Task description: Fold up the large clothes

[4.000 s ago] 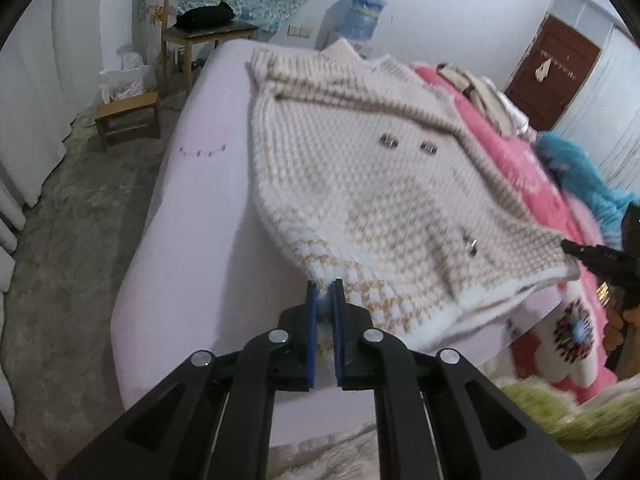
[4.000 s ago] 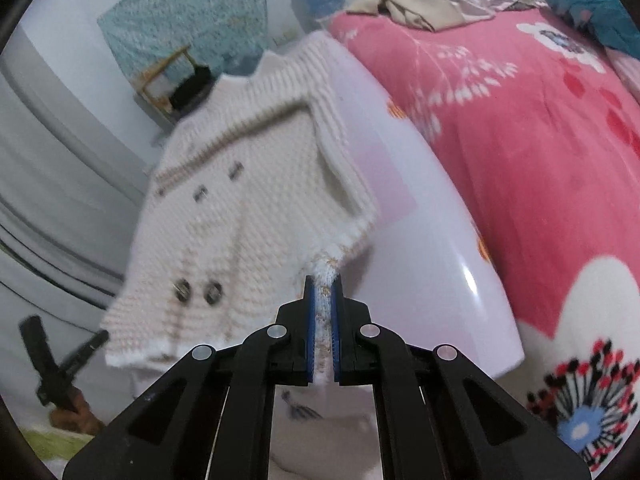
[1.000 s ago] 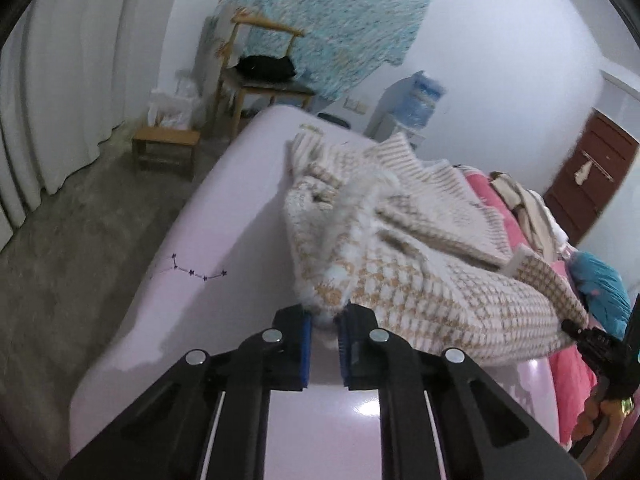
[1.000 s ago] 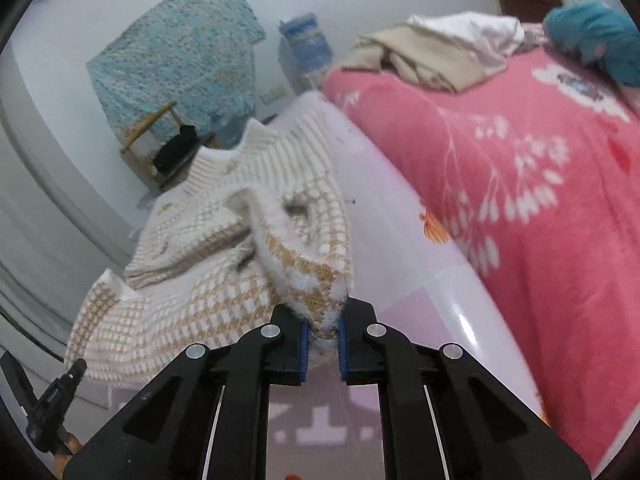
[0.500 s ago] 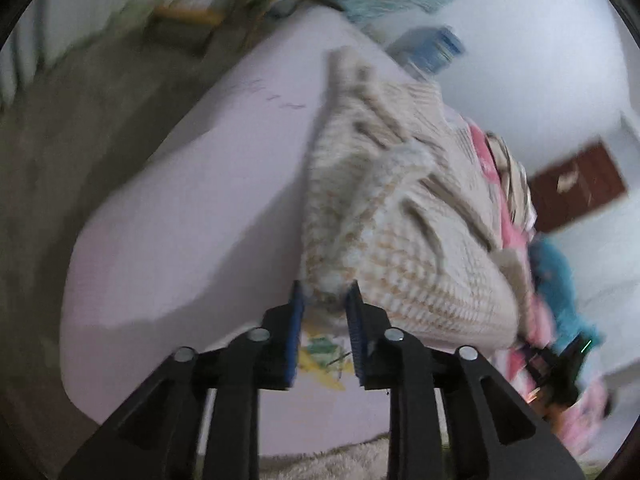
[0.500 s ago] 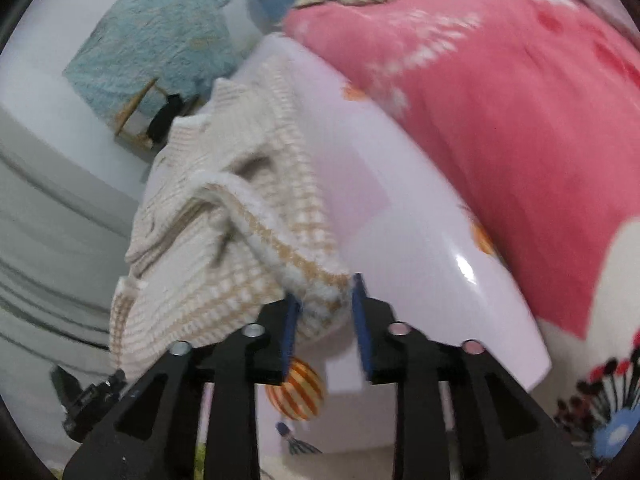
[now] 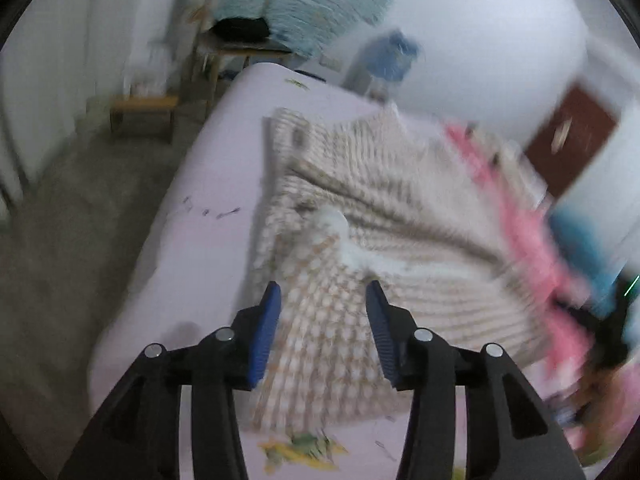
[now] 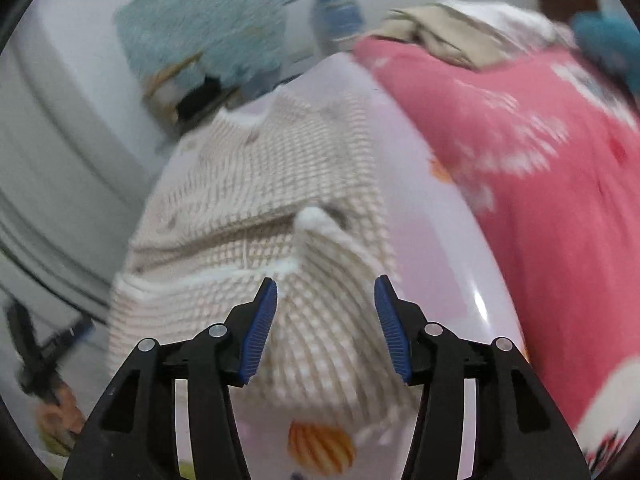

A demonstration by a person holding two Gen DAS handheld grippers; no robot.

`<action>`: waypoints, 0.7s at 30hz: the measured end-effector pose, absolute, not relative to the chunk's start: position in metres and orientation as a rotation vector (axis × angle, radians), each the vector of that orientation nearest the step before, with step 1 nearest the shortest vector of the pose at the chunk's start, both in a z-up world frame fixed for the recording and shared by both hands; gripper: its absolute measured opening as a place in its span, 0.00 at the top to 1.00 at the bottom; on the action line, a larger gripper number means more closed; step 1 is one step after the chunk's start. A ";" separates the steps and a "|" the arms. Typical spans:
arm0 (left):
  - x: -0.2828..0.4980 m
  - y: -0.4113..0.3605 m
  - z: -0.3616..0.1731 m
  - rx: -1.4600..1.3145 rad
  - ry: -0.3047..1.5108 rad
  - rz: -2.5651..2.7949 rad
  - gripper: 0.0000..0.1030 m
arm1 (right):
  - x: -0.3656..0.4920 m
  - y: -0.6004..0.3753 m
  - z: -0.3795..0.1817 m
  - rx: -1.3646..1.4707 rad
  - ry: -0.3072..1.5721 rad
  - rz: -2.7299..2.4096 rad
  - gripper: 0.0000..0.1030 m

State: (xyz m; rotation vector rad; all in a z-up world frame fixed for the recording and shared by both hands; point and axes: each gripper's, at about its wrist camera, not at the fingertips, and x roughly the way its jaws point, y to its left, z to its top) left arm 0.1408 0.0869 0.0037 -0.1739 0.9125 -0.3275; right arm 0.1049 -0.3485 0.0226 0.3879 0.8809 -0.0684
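Note:
A cream and tan knitted cardigan (image 7: 372,216) lies folded over on the pale lilac sheet (image 7: 208,200) of the bed, its white hem edge lying across its middle. In the left wrist view my left gripper (image 7: 322,292) hovers over the cardigan's near left corner, its jaws opening, the pads clear of the knit. In the right wrist view the same cardigan (image 8: 264,200) lies below my right gripper (image 8: 325,292), whose jaws are also opening over the near right corner without pressing on it. Both views are blurred.
A pink flowered blanket (image 8: 540,184) covers the bed to the right, with a heap of beige and white clothes (image 8: 452,36) on it. Beyond the bed stand a wooden chair (image 7: 236,40), a low stool (image 7: 144,110), a water dispenser (image 7: 384,56) and a dark door (image 7: 568,140). Bare floor (image 7: 60,260) lies to the left.
Both grippers have let go of the hem corners that they pinched a second ago and their jaws stand apart. The cardigan's lower half now lies folded up over itself.

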 end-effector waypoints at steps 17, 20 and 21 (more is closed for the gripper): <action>0.193 0.141 -0.034 -0.423 0.911 -0.173 0.58 | 0.120 -0.422 -0.002 0.627 0.821 -0.150 0.59; 0.176 0.128 -0.009 -0.349 0.832 -0.245 0.55 | 0.104 -0.406 0.019 0.593 0.806 -0.080 0.43; 0.173 0.119 -0.004 -0.327 0.828 -0.279 0.52 | 0.103 -0.393 0.023 0.572 0.822 -0.032 0.39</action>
